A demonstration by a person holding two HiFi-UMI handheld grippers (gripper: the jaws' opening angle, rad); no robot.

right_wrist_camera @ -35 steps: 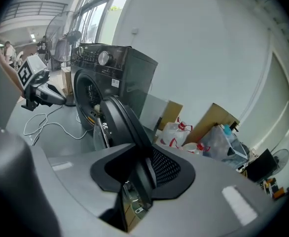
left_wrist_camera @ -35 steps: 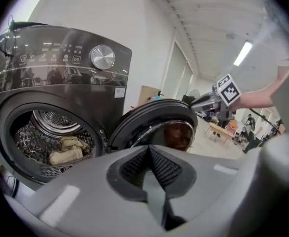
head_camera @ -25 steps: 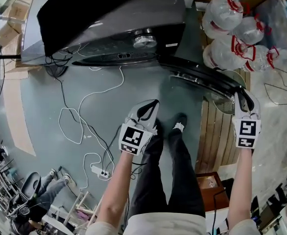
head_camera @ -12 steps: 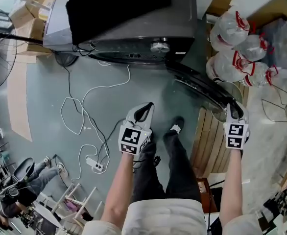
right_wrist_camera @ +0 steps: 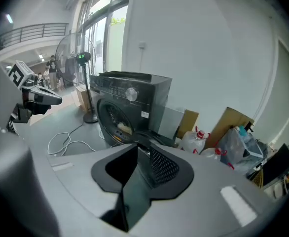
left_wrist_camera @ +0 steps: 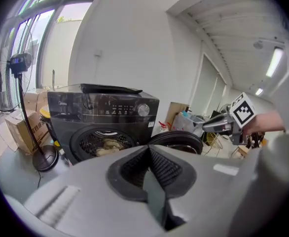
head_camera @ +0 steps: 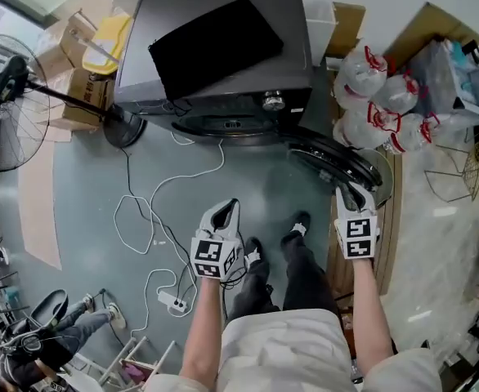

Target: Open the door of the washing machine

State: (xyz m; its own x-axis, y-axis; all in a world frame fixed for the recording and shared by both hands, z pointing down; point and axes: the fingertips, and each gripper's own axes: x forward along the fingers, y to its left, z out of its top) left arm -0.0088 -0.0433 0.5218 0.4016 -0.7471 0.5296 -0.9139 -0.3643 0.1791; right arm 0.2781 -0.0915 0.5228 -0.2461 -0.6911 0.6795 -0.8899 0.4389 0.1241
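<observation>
Your right hand-held gripper (head_camera: 351,193) has its jaws drawn narrow, and they look pinched on the free edge of the door (head_camera: 331,158). The door already stands swung out from the right side of the washing machine (head_camera: 297,64) and reaches toward you on the right. Your left hand-held gripper (head_camera: 226,211) is closed on nothing and hangs over the floor, well apart from the machine. The drum opening (left_wrist_camera: 102,141) shows fully, with laundry inside, so the job looks nearly done and what remains is taking the door to its full swing. Let your right hand follow the arc around the hinge at the far end of the door rather than dragging the edge straight toward you, because a straight pull would likely twist the thin rim out of the tips. Hold just firmly enough that the rim does not slip, and let your wrist turn with the door. Slow down as the door nears the plastic jugs (head_camera: 370,113) on the far right, and stop when the hinge resists. Leave your left hand-held gripper out of the door's sweep, and mind the white cable (head_camera: 154,211) on the floor by your feet.
</observation>
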